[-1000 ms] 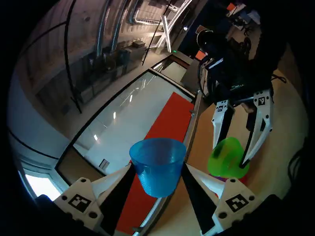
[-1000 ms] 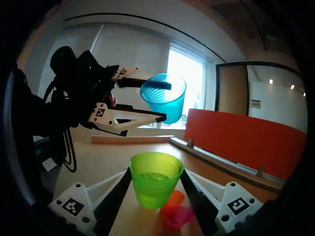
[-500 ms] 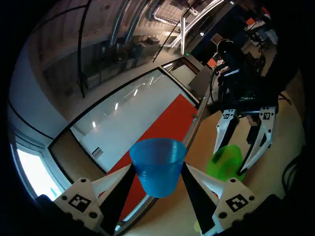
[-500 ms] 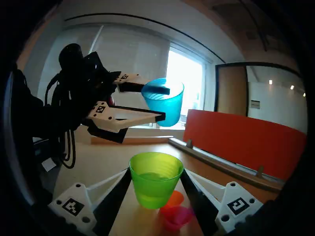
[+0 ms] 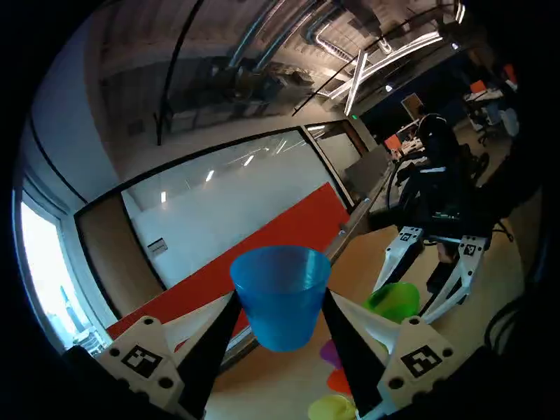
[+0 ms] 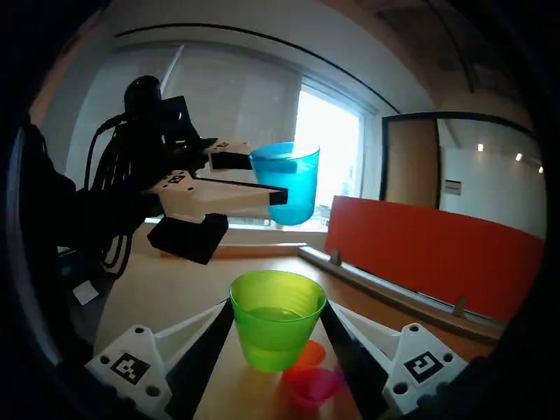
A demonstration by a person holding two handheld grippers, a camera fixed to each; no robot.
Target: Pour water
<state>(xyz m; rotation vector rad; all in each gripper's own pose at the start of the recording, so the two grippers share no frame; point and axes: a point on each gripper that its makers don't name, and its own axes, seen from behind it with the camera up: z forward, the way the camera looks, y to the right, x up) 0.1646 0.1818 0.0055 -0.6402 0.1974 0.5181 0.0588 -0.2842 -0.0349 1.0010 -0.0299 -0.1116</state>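
Wooden table (image 6: 161, 294) is stretching beneath both tools; left gripper (image 5: 280, 297) is clamping the translucent blue cup (image 5: 281, 322), holding it upright in the air, while right gripper (image 6: 278, 311) is squeezing the green cup (image 6: 276, 343), already part-filled, so pouring is looking mostly finished, with setting down remaining

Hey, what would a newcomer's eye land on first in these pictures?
A bright blue cup, clamped in the left claw, held high against the window in the right gripper view. Nearer, the right claw grips a green cup with some liquid in it, and a red partition runs along the table's far edge on the right.
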